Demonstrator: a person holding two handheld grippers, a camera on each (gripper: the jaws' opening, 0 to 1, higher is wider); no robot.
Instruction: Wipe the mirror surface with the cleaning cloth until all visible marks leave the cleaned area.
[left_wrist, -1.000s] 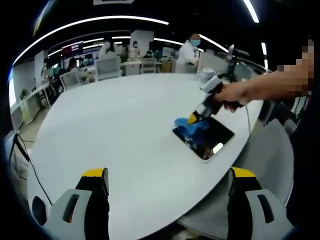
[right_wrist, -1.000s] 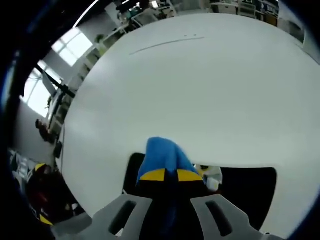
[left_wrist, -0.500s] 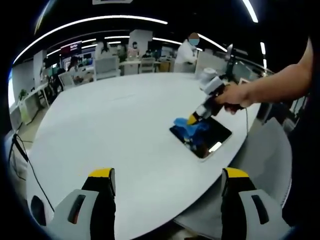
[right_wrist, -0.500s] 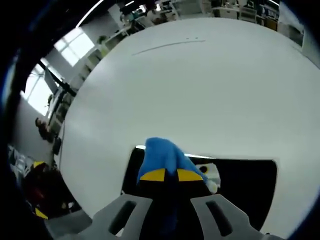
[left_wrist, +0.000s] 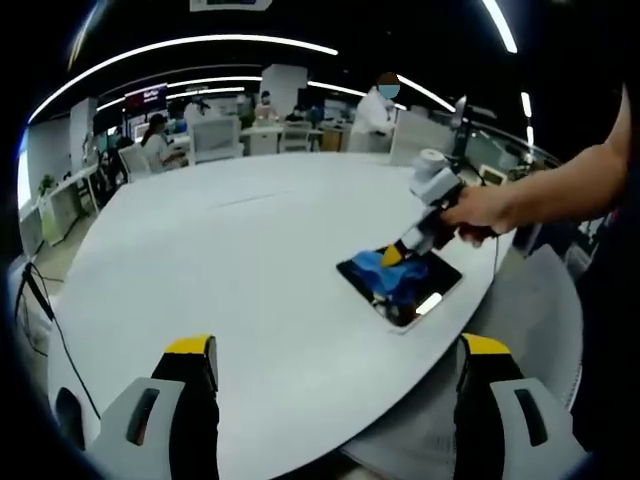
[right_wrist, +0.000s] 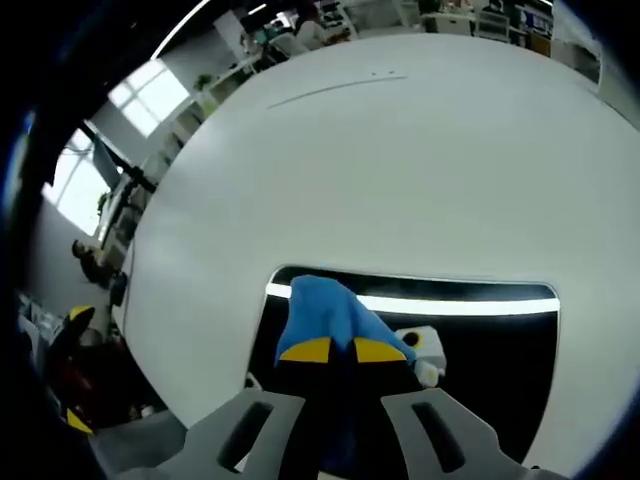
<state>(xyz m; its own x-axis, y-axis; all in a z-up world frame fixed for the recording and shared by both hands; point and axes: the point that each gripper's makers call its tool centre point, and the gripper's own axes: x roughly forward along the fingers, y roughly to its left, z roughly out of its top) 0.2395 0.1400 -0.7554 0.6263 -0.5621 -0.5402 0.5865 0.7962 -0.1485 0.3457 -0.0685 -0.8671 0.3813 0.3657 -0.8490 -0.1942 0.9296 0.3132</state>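
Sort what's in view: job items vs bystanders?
Job:
- dark rectangular mirror lying flat
- blue cleaning cloth, pressed on it
- right gripper, shut on the cloth

Bystanders:
- left gripper, open, idle
- big white round table
- office desks and chairs behind

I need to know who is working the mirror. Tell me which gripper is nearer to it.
Right. The right gripper is over the mirror, pressing the blue cloth onto it. The left gripper hangs open off the near edge of the table, well away from the mirror.
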